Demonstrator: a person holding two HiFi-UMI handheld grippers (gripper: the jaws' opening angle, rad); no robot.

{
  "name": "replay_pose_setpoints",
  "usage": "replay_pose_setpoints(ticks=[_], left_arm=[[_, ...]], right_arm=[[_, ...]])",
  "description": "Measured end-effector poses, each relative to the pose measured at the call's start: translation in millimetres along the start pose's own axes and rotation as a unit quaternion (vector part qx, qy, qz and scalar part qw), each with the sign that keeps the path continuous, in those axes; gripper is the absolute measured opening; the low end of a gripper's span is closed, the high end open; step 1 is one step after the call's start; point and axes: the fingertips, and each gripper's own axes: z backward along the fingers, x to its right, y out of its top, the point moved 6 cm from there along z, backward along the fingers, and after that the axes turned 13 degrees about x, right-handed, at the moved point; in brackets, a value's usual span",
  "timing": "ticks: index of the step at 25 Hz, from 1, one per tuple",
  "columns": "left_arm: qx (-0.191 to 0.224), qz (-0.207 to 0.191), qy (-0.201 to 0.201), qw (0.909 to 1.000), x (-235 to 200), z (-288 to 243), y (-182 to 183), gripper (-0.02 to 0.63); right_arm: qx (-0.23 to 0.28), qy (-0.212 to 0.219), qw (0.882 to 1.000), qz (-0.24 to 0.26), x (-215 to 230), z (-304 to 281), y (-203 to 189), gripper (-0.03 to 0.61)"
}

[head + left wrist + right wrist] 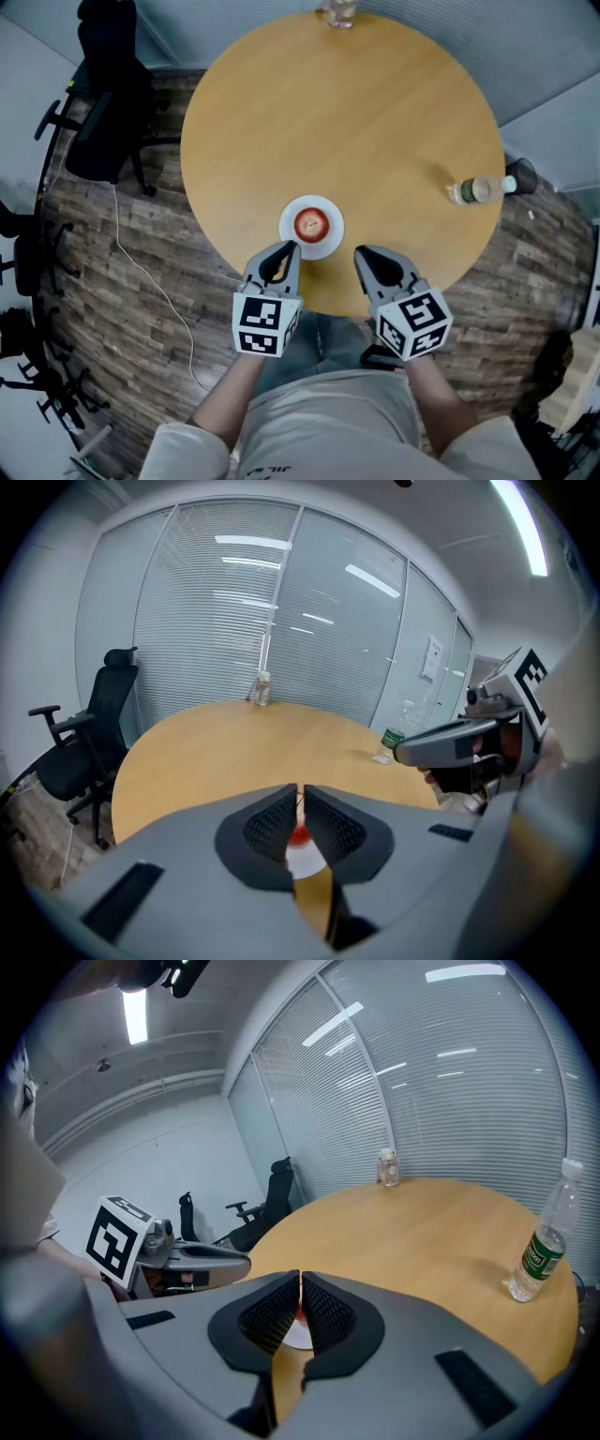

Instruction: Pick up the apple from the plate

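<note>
A red apple (311, 224) sits on a small white plate (327, 245) near the front edge of the round wooden table (347, 122). My left gripper (292, 247) hovers just left of the plate, its jaws shut with nothing between them. My right gripper (360, 253) hangs just right of the plate, also shut and empty. In the left gripper view the apple (299, 835) and plate (306, 862) show through the narrow slit below the tips of my left gripper (300, 787). The right gripper view shows my right gripper (300, 1275) and a sliver of the apple (299, 1315) and plate (297, 1339).
A clear plastic bottle (480, 189) with a green label lies at the table's right edge. A glass jar (338, 13) stands at the far edge. A black office chair (105, 103) stands left of the table on the wood-plank floor.
</note>
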Motion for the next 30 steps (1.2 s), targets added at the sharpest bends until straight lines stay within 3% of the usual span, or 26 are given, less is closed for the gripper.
replay_pose_setpoints(ticks=[2,7,15,30], left_arm=[[-0.016,0.001,-0.006,0.9999,0,-6,-7,0.092],[-0.041,-0.006,-0.016,0.9990,0,-24,-24,0.212],[-0.081,-0.024,-0.033,0.9959,-4,-50,-51,0.333],[-0.117,-0.037,-0.049,0.9912,-6,-82,-76,0.385]], right_arm=[[-0.004,-0.001,1.000,-0.004,0,-1,-3,0.031],[-0.012,-0.008,1.000,-0.011,7,0,-7,0.031],[-0.031,-0.012,0.999,-0.021,13,-4,-18,0.031],[-0.045,-0.022,0.998,-0.038,22,-6,-27,0.032]])
